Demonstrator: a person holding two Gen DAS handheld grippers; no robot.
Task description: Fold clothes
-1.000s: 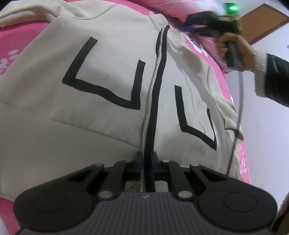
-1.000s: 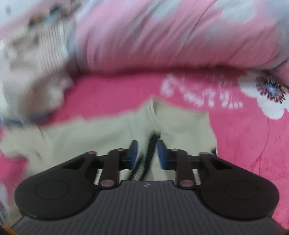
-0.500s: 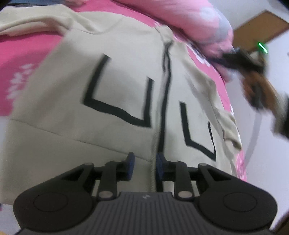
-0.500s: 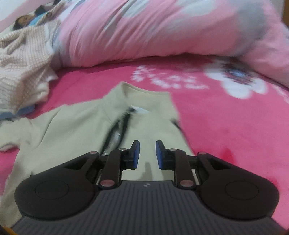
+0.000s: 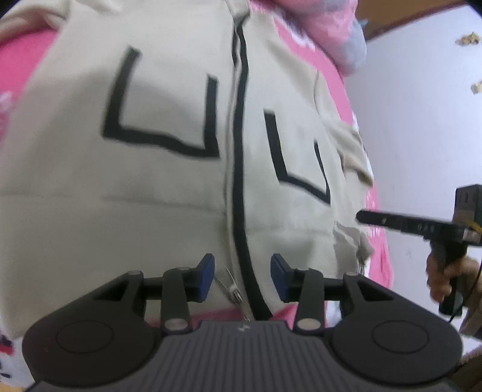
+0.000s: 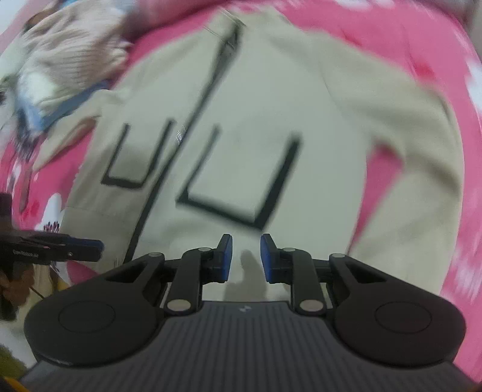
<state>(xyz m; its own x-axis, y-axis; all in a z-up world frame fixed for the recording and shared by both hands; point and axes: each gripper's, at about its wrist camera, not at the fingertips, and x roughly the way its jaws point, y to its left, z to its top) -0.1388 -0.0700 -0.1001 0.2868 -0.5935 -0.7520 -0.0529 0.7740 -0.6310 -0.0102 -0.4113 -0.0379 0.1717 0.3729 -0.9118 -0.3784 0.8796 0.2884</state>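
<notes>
A cream zip jacket [image 5: 168,99] with black pocket outlines lies flat, front up, on the pink bedsheet [image 5: 21,66]. My left gripper [image 5: 242,273] hovers over the bottom hem. Its jaws are opening, and the zipper with its black band runs between them, untouched by the pads. My right gripper [image 6: 246,256] stands slightly open over the jacket [image 6: 271,99] near the hem, below the right-hand pocket outline, with nothing between its fingers. From the left wrist it shows at the right edge, held by a hand [image 5: 449,271].
A pink quilt [image 5: 331,27] lies beyond the collar. A pile of striped knit clothes [image 6: 69,60] sits at the upper left of the right wrist view. The bed's edge and a pale floor [image 5: 421,120] run along the jacket's right side.
My left jaws, shut on the zipper hem a second ago, have spread apart and let it go. My right gripper has swept from the collar end down to the hem, beside the left one.
</notes>
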